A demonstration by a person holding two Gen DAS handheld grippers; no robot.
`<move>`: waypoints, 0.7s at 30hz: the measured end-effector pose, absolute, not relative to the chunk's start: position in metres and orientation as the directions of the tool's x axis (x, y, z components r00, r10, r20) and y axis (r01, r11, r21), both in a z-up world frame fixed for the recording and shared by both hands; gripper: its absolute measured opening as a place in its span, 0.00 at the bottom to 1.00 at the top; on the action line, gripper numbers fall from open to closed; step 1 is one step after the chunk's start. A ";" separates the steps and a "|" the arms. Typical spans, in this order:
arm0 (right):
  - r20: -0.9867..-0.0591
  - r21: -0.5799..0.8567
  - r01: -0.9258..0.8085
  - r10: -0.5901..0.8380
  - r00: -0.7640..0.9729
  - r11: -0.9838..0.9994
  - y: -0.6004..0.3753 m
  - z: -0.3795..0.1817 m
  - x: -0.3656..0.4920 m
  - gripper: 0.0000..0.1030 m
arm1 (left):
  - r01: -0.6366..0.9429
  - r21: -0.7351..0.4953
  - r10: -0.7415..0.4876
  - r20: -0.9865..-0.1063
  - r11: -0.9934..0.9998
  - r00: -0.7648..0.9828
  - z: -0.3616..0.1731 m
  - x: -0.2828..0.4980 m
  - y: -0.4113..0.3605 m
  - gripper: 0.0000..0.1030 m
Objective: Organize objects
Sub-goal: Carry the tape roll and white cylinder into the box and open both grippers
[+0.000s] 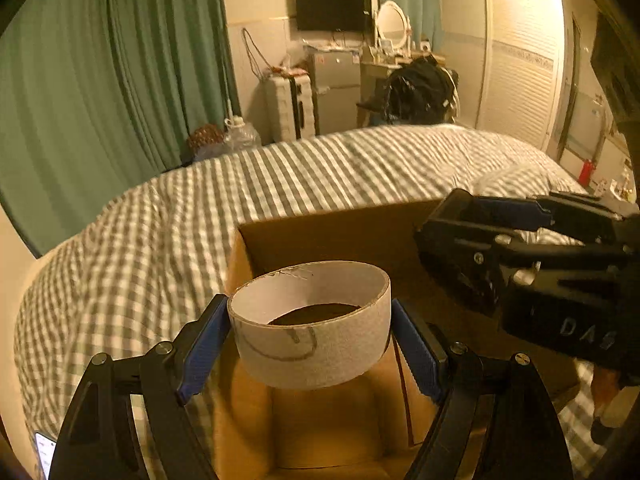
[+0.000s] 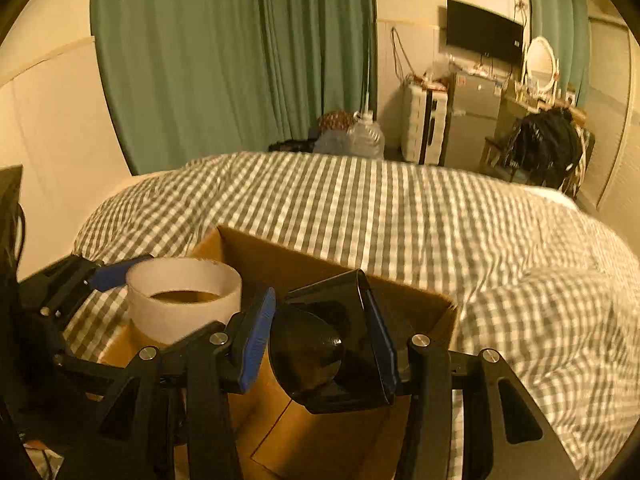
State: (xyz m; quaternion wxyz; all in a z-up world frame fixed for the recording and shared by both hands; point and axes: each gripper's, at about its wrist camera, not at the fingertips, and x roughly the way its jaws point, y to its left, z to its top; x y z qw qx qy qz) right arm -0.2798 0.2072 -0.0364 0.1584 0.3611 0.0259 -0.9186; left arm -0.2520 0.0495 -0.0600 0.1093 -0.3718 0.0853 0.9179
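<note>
My left gripper [image 1: 310, 340] is shut on a white cardboard ring [image 1: 312, 320], an empty tape roll core, and holds it above the open cardboard box [image 1: 320, 232]. The ring also shows in the right wrist view [image 2: 184, 300], at the left. My right gripper [image 2: 324, 340] is shut on a black box-shaped object [image 2: 332, 344] with a round dark face, held over the same box [image 2: 280, 264]. In the left wrist view the right gripper [image 1: 480, 248] comes in from the right with the black object [image 1: 456, 236].
The box sits on a bed with a grey-and-white checked cover [image 1: 160, 232]. Behind it are green curtains [image 1: 100, 80], a white suitcase [image 1: 288, 104], a small fridge [image 1: 336, 88], a wall TV [image 1: 332, 8] and a wardrobe [image 1: 516, 48].
</note>
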 end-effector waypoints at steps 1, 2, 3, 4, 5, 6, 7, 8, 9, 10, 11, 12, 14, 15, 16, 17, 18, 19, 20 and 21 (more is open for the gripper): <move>-0.677 0.087 0.312 -0.285 -0.678 -0.946 0.209 -0.040 -0.281 0.45 | -0.269 0.079 0.136 -0.706 -0.960 -0.695 -0.062 -0.251 0.050 0.80; -0.685 0.106 0.313 -0.298 -0.665 -0.944 0.211 -0.043 -0.281 0.45 | -0.271 0.082 0.136 -0.708 -0.959 -0.693 -0.063 -0.251 0.050 0.81; -0.687 0.107 0.313 -0.297 -0.663 -0.944 0.213 -0.044 -0.282 0.45 | -0.271 0.088 0.130 -0.711 -0.959 -0.691 -0.062 -0.250 0.051 0.82; -0.682 0.099 0.310 -0.292 -0.671 -0.946 0.213 -0.043 -0.280 0.45 | -0.271 0.092 0.126 -0.714 -0.958 -0.688 -0.060 -0.246 0.052 0.84; -0.671 0.093 0.308 -0.288 -0.684 -0.947 0.211 -0.038 -0.274 0.45 | -0.269 0.096 0.122 -0.715 -0.958 -0.688 -0.058 -0.245 0.052 0.88; -0.664 0.093 0.309 -0.290 -0.689 -0.947 0.211 -0.035 -0.272 0.46 | -0.255 0.104 0.108 -0.709 -0.961 -0.697 -0.054 -0.241 0.051 0.94; -0.659 0.096 0.309 -0.293 -0.693 -0.946 0.211 -0.030 -0.271 0.56 | -0.243 0.107 0.101 -0.699 -0.964 -0.708 -0.048 -0.235 0.050 0.94; -0.643 0.099 0.300 -0.291 -0.708 -0.949 0.212 -0.022 -0.265 0.67 | -0.239 0.107 0.100 -0.694 -0.965 -0.713 -0.041 -0.230 0.047 0.94; -0.631 0.104 0.290 -0.288 -0.720 -0.951 0.213 -0.015 -0.261 0.69 | -0.238 0.105 0.101 -0.692 -0.966 -0.715 -0.036 -0.228 0.047 0.94; -0.624 0.109 0.287 -0.290 -0.725 -0.952 0.213 -0.008 -0.258 0.69 | -0.233 0.104 0.099 -0.689 -0.967 -0.718 -0.029 -0.222 0.045 0.94; -0.616 0.115 0.285 -0.293 -0.732 -0.952 0.214 0.001 -0.252 0.69 | -0.225 0.106 0.094 -0.682 -0.969 -0.725 -0.021 -0.215 0.044 0.94; -0.611 0.114 0.281 -0.290 -0.737 -0.953 0.215 0.008 -0.247 0.69 | -0.222 0.107 0.092 -0.678 -0.969 -0.730 -0.015 -0.212 0.042 0.94; -0.592 0.087 0.267 -0.265 -0.761 -0.960 0.219 0.029 -0.233 0.70 | -0.210 0.117 0.081 -0.664 -0.971 -0.744 0.001 -0.199 0.039 0.94; -0.582 0.075 0.264 -0.257 -0.772 -0.962 0.220 0.038 -0.226 0.70 | -0.202 0.122 0.075 -0.653 -0.972 -0.754 0.012 -0.189 0.036 0.94; -0.567 0.062 0.261 -0.249 -0.785 -0.963 0.222 0.050 -0.215 0.72 | -0.195 0.126 0.069 -0.646 -0.973 -0.761 0.020 -0.181 0.033 0.94; -0.552 0.053 0.255 -0.241 -0.798 -0.965 0.224 0.063 -0.204 0.74 | -0.190 0.130 0.064 -0.641 -0.973 -0.765 0.026 -0.176 0.033 0.94; -0.540 0.047 0.251 -0.236 -0.808 -0.967 0.225 0.073 -0.194 0.75 | -0.181 0.136 0.055 -0.635 -0.974 -0.771 0.033 -0.168 0.031 0.94; -0.532 0.044 0.249 -0.234 -0.814 -0.967 0.226 0.081 -0.187 0.75 | -0.169 0.145 0.042 -0.628 -0.975 -0.777 0.041 -0.158 0.028 0.94; -0.520 0.039 0.250 -0.233 -0.822 -0.967 0.228 0.093 -0.173 0.75 | -0.159 0.151 0.030 -0.624 -0.976 -0.781 0.047 -0.150 0.028 0.94; -0.514 0.037 0.251 -0.234 -0.825 -0.967 0.227 0.100 -0.165 0.75 | -0.149 0.156 0.020 -0.622 -0.976 -0.783 0.052 -0.142 0.025 0.94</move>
